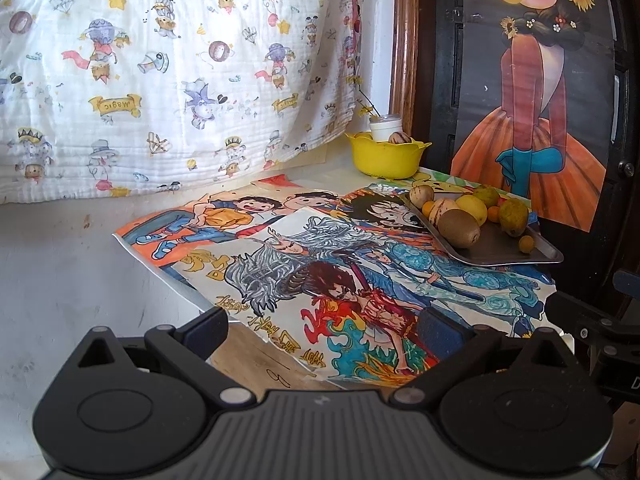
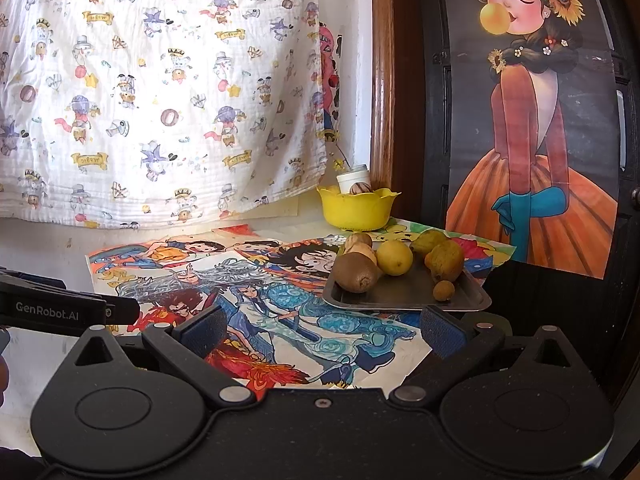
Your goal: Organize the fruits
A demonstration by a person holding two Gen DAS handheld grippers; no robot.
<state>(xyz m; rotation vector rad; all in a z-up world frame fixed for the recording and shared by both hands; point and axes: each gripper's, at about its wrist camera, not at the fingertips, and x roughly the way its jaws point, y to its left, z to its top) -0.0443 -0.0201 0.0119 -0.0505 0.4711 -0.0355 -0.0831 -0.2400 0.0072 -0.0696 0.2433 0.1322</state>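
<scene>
Fruits [image 2: 394, 258] crowd a tray [image 2: 400, 300] by the bowl [image 2: 356, 210] (one inside), both grippers' jaws wide and empty; I judge a nudged kiwi [image 2: 356, 272] could roll off the surface.

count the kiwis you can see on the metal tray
1. The kiwi lies at the near-left edge of the metal tray, touching the lemon behind it. Other fruits crowd behind, so another could be hidden.

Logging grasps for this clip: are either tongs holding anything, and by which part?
Nothing is held. Left tongs and right tongs are open and empty; the fruits lie on the tray.
</scene>
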